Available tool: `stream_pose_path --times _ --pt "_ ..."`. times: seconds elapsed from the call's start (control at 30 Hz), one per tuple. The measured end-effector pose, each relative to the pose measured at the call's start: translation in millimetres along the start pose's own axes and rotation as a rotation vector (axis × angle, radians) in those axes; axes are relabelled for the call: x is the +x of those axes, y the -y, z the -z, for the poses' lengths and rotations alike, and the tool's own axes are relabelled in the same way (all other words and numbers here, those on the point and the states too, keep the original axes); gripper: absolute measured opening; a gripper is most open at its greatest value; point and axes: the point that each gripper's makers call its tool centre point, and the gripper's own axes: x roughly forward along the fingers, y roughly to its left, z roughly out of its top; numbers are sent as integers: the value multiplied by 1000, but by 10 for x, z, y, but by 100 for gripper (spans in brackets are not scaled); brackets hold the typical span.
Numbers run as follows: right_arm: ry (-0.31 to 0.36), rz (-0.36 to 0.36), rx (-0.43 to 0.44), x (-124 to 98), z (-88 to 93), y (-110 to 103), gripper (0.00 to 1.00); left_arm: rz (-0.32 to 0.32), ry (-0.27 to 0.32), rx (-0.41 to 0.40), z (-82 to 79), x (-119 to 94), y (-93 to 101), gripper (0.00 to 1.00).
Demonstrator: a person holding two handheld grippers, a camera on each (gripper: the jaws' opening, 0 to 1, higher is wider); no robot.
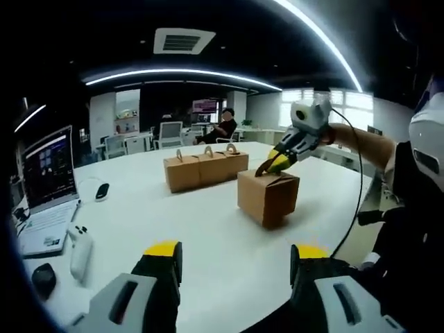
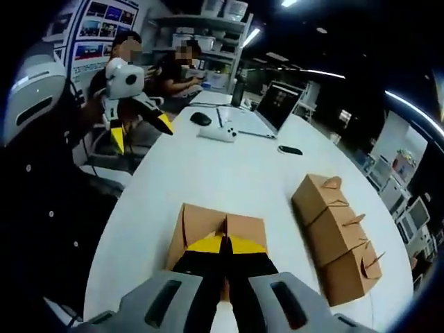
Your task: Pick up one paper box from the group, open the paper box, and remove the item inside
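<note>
A lone brown paper box (image 1: 268, 196) stands on the white table (image 1: 208, 236), apart from a row of three like boxes (image 1: 205, 166). My right gripper (image 1: 276, 164) comes down onto its top, shut on the thin cardboard handle. In the right gripper view, the yellow-tipped jaws (image 2: 223, 244) press together on that handle over the box top (image 2: 201, 225), with the row of boxes (image 2: 336, 229) to the right. My left gripper (image 1: 237, 253) is open and holds nothing, well short of the box. It also hangs open in the air beyond the table edge (image 2: 139, 123).
An open laptop (image 1: 48, 173), a black mouse (image 1: 102, 191), a white controller (image 1: 80, 250) and a small black object (image 1: 43, 277) lie at the table's left. People sit at desks behind (image 2: 177, 66). The person holding the grippers stands at the table's edge (image 2: 41, 180).
</note>
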Motion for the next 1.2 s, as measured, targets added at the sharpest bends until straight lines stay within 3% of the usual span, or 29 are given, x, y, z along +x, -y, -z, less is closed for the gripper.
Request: stream_pose_path --times 0.9,1.2 --pt "-24 33 44 47 107 25 3 -2 4 -8 27 -32 -8 63" --pt "-26 32 12 71 132 -5 5 -1 8 -8 29 -43 -6 63"
